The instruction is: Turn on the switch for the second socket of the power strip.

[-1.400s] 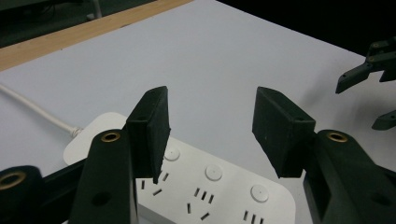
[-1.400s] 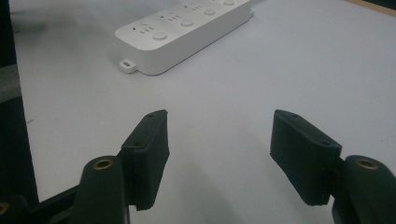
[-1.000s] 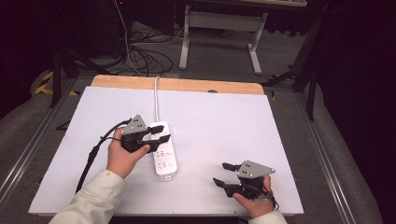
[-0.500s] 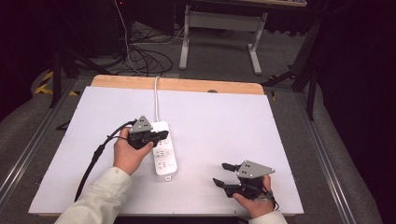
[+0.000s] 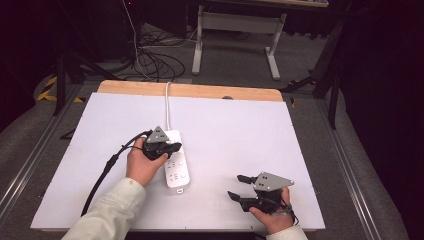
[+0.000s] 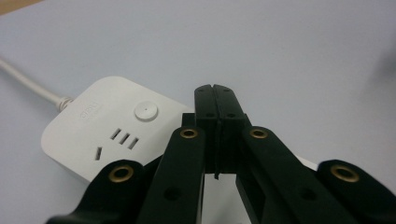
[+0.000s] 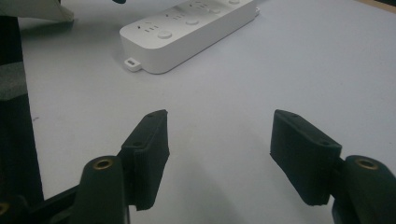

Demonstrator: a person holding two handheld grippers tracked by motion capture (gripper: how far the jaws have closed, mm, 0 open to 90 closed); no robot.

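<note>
- A white power strip [image 5: 176, 162] lies flat on the white table [image 5: 240, 130], left of centre, long axis running from 12 to 6 o'clock.
- Its white cord [image 5: 167, 105] leaves the far end toward 12 o'clock and passes over the table's wooden far edge.
- In the left gripper view the strip's near end shows a round button [image 6: 145, 111] and slotted sockets.
- The left gripper [image 5: 172, 147] hangs over the strip's far half, jaws pressed together with nothing between them; whether the tips touch the strip cannot be told.
- The right gripper [image 5: 237, 186] sits at about 5 o'clock on the table, well apart from the strip, jaws spread wide and empty, pointing toward 9 o'clock.
</note>
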